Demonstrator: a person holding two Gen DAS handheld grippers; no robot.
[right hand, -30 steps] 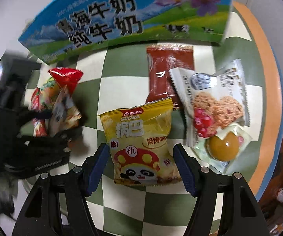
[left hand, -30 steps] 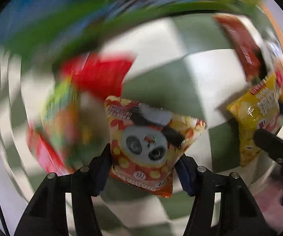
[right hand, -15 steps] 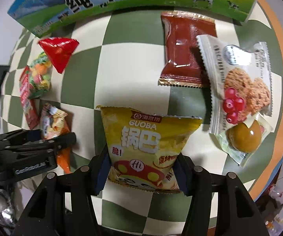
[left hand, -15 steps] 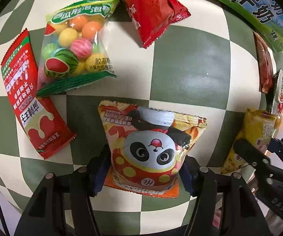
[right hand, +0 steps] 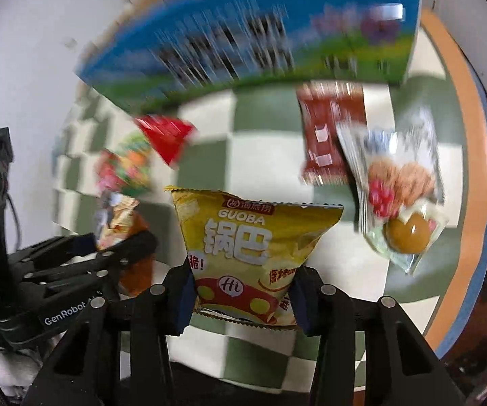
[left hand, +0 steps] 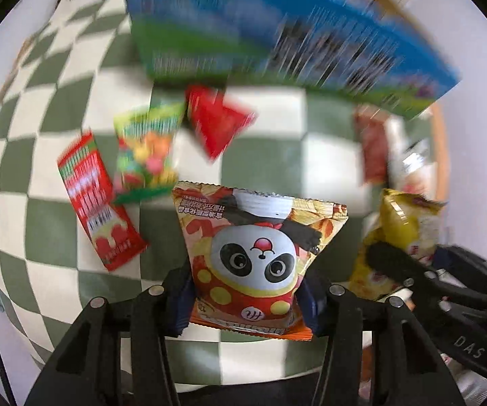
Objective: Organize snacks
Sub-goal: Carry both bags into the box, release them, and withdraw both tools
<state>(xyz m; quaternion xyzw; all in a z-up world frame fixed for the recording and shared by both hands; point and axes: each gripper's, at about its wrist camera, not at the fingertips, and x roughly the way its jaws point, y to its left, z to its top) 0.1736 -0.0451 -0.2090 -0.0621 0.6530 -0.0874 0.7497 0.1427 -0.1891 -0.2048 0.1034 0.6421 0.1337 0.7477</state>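
Note:
My left gripper point(left hand: 247, 297) is shut on an orange panda snack bag point(left hand: 257, 253) and holds it above the checkered cloth. My right gripper point(right hand: 241, 296) is shut on a yellow Guoba snack bag point(right hand: 250, 237), also lifted. Each gripper shows in the other's view: the right one with the yellow bag point(left hand: 399, 237) at the right, the left one with the panda bag point(right hand: 125, 223) at the left. The blue and green milk carton box point(right hand: 260, 44) stands at the back of the table and also shows in the left wrist view point(left hand: 277, 40).
On the green and white checkered cloth point(left hand: 267, 142) lie a red triangular packet point(left hand: 216, 121), a gummy candy bag point(left hand: 145, 149), a red stick packet point(left hand: 98, 199), a brown packet point(right hand: 328, 135), a cookie packet point(right hand: 396, 176) and a round candy point(right hand: 407, 237). The table's orange edge point(right hand: 460, 101) runs on the right.
Both grippers have closed on their bags and lifted them off the cloth. Both views have pulled back and tilted up, so the milk box fills the top and looks blurred.

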